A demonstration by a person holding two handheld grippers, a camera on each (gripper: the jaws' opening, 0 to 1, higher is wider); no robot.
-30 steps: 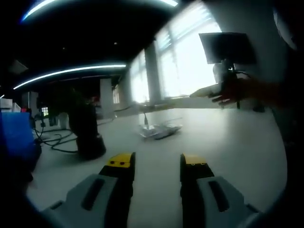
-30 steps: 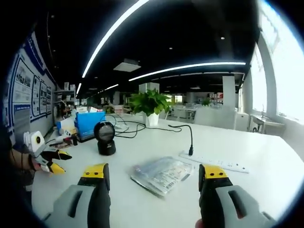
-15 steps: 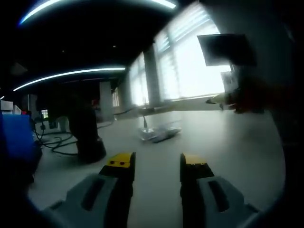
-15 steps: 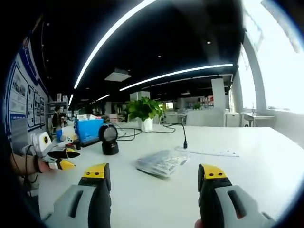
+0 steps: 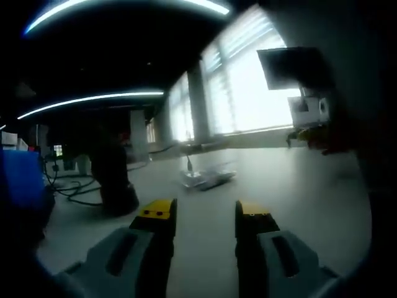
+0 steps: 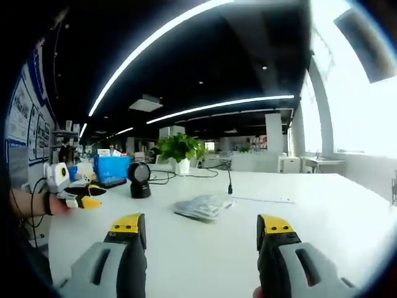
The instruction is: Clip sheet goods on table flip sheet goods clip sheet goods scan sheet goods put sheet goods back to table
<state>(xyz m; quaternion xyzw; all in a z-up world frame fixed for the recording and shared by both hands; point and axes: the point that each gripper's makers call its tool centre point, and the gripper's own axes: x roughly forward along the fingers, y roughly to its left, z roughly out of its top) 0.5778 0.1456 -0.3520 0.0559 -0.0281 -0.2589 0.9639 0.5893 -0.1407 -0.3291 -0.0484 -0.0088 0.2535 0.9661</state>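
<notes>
Left gripper view, going left to right: a blue box (image 5: 22,180) sits at the far left edge, with dark cables (image 5: 74,186) trailing across the surface (image 5: 298,192) beside it. Next comes a dark scanner (image 5: 115,180) on its round base, standing upright. The left gripper (image 5: 205,214) rises from the bottom with its yellow-tipped jaws parted and nothing between them. Beyond the jaws, near the middle of the surface, lies the sheet goods (image 5: 208,178), a clear flat packet, with a thin upright stalk just behind it. Bright windows (image 5: 248,93) fill the background. At the right edge the right gripper (image 5: 307,133) enters, held by a person's hand, under a dark hanging screen (image 5: 291,65); much of this side is blurred and dim.

Right gripper view: at the far left a hand holds the left gripper (image 6: 84,200), its yellow tips pointing inward above the surface (image 6: 322,211). Behind it stands the blue box (image 6: 111,169), then the scanner (image 6: 139,180), then a potted plant (image 6: 180,152) with cables running past. The sheet goods (image 6: 201,207) lies flat and untouched in the middle, a white power strip (image 6: 260,200) just beyond it. The right gripper (image 6: 201,233) shows wide-spread jaws holding nothing, well short of the packet. Nothing lies between either gripper and the packet.
</notes>
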